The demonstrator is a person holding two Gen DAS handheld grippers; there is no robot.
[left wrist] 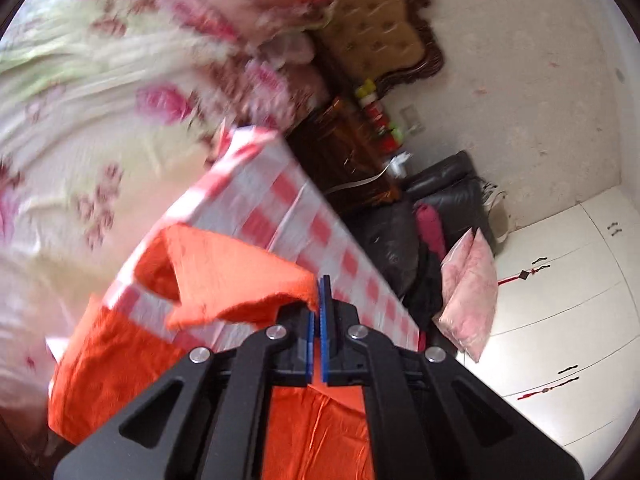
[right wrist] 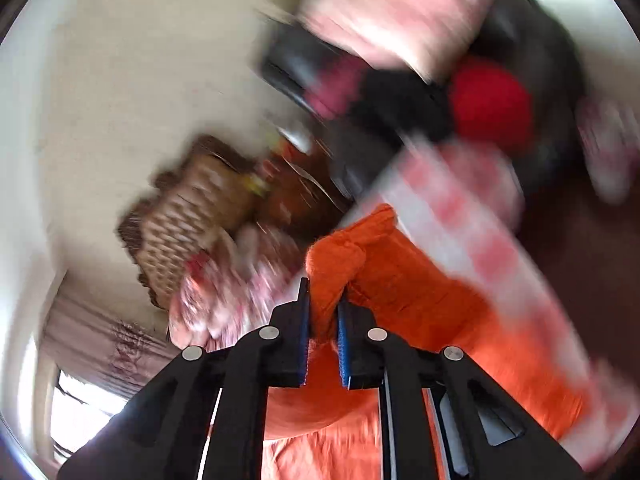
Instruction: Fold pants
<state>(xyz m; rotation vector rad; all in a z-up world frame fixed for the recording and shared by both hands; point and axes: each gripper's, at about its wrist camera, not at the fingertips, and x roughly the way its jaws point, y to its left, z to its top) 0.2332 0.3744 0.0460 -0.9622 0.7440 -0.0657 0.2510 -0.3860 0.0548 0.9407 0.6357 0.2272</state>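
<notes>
Two claws each had a pinch of the orange pants, and the work in hand looked like lifting one end to carry it over for a fold. On the left, the left gripper [left wrist: 320, 300] was pressed almost fully together on a thin corner of the pants [left wrist: 224, 280], which rose off the red-and-white checked cloth [left wrist: 288, 208] in a loose peak while the rest hung below the claw. Behind it lay the flowered bedspread [left wrist: 80, 120], and off to one side a pink pillow [left wrist: 472, 292] leaned near a white cupboard [left wrist: 560, 320].

On the right, the right gripper [right wrist: 323, 304] was narrowed on a thicker bunch of the pants [right wrist: 400, 300], its jaws a little apart with fabric filling the gap. That view was heavily smeared, so the room beyond could not be read with any confidence.

To do this step well, I judged that both claws should rise level with each other, keeping the held edge taut between them so it did not sag or twist. The left pinch was very slight and near the corner; a jerk might pull it free. The carried edge should meet the far edge squarely over the checked cloth before either claw let go.
</notes>
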